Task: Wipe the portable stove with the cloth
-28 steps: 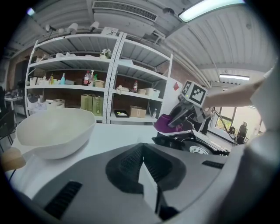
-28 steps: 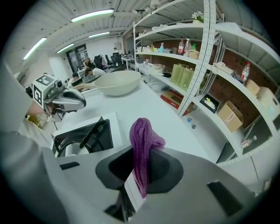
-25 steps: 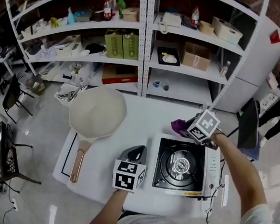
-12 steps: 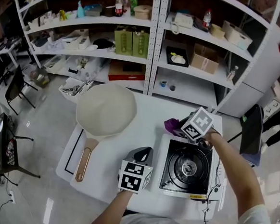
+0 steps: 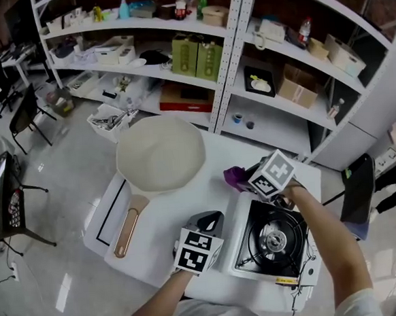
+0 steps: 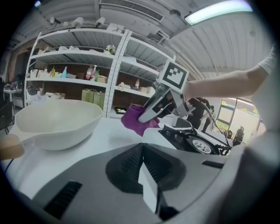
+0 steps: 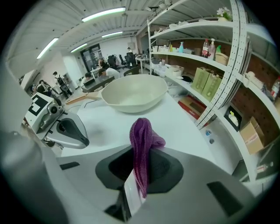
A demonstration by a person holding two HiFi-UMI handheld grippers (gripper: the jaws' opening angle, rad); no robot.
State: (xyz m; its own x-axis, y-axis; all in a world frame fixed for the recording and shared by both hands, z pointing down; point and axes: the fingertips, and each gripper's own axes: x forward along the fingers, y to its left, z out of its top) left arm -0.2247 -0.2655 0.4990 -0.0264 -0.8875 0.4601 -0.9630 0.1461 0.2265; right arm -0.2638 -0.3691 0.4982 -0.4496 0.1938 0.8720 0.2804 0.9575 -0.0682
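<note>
Lab-like workroom, tall white metal shelving (image 5: 243, 51) stocked with boxes (image 5: 207, 58) and bottles (image 5: 184, 1), glossy grey floor (image 5: 62, 205), black office chairs (image 5: 23, 116) at one side, strip lights (image 7: 104, 14) on a bare ceiling (image 7: 83, 33), people (image 7: 57, 80) far behind.

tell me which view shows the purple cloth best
The right gripper view: the cloth fills the centre, pinched between the right gripper's jaws, knit visible. The head view shows only a small purple bit by the stove's far corner. The left gripper view shows it farther off, bunched under that gripper.
</note>
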